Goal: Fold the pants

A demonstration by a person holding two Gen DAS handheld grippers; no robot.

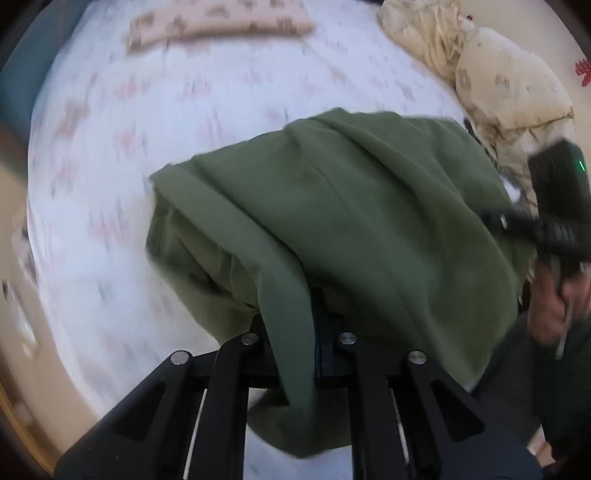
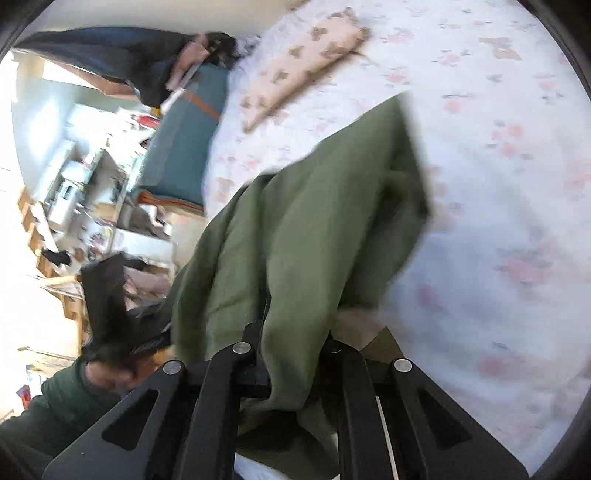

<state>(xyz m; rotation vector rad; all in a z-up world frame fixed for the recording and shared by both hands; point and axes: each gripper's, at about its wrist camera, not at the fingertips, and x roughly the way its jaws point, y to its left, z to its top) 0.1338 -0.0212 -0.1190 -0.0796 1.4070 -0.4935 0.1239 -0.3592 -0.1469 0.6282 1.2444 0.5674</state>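
Carrying pants (image 1: 332,206) bunched over bed (image 1: 110,155) | left gripper (image 1: 314,328) pinching cloth, jaws nearly closed | right gripper (image 2: 295,347) clamping other edge | advising: keeping edge taut, lowering evenly, aligning legs before releasing

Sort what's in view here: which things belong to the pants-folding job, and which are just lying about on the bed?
Part of the job:
- green pants, lifted off the bed
- left gripper, shut on the pants
- right gripper, shut on the pants
- floral bedsheet, the folding surface

Just lying about:
- pink patterned pillow
- crumpled cream quilt
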